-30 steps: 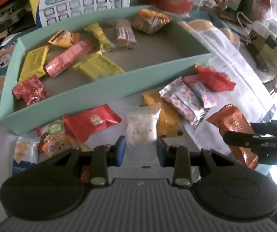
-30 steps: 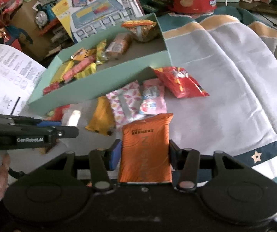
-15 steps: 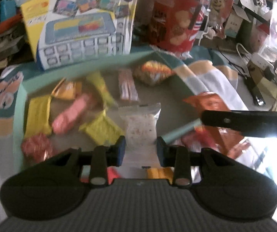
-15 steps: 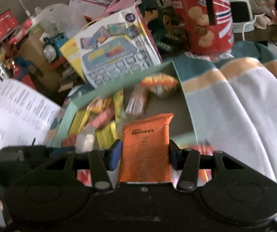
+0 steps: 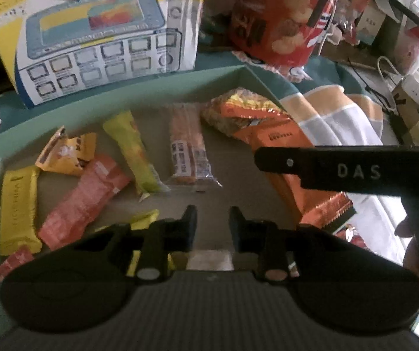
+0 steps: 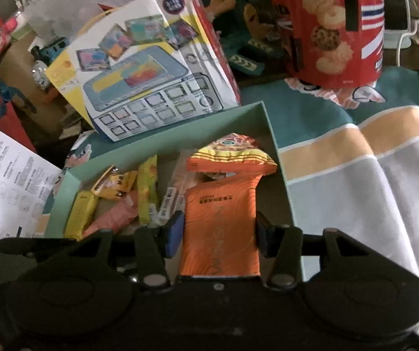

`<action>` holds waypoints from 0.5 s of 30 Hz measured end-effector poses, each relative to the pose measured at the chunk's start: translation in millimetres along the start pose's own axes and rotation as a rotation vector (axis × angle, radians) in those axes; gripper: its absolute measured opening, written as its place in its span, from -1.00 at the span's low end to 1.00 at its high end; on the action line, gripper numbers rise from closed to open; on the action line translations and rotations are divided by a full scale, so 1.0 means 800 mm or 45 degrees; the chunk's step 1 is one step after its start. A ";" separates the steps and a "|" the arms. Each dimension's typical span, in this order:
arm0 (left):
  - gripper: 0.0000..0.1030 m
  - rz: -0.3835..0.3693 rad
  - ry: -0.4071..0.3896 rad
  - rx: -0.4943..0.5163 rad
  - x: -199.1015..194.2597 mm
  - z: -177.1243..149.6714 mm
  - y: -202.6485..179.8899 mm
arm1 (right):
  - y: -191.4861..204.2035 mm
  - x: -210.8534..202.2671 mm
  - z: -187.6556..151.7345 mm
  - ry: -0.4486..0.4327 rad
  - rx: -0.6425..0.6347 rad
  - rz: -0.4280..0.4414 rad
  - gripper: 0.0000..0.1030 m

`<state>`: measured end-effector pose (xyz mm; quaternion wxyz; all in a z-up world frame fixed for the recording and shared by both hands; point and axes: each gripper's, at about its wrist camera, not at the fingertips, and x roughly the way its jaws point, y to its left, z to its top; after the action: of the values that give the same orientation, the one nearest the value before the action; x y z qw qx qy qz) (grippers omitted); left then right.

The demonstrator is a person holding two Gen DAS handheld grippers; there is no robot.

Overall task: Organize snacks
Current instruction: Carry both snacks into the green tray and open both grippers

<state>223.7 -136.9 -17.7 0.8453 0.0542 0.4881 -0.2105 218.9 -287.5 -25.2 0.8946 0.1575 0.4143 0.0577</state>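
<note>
Where the left gripper (image 5: 211, 222) a second ago pinched a clear plastic pouch, its jaws have just been closing with nothing between them; a pale patch shows at lower centre. The right gripper (image 6: 216, 234) still clamps the glossy orange foil packet (image 6: 221, 228) over the mint-green cardboard tray (image 5: 63, 117).

Both handheld grippers tilt steeply downward, side by side. The left gripper (image 5: 211, 219) has just been narrowing its jaws, which stand slightly apart with nothing between the tips. The right gripper (image 6: 219, 231) clamps an orange packet (image 6: 221, 225) between its pads, its long black finger crossing the left camera's view.
</note>
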 end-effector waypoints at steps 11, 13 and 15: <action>1.00 0.123 -0.141 0.048 -0.041 -0.008 0.000 | 0.010 -0.045 -0.009 -0.087 -0.018 0.007 1.00; 1.00 0.120 -0.135 0.030 -0.053 -0.011 0.003 | 0.014 -0.059 -0.013 -0.093 -0.021 0.005 1.00; 1.00 0.117 -0.123 0.010 -0.064 -0.018 0.007 | 0.017 -0.073 -0.019 -0.099 -0.020 0.011 1.00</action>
<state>192.1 -112.3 17.8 0.8764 0.0696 0.4429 -0.1757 169.5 -285.1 12.4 0.9109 0.1544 0.3781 0.0587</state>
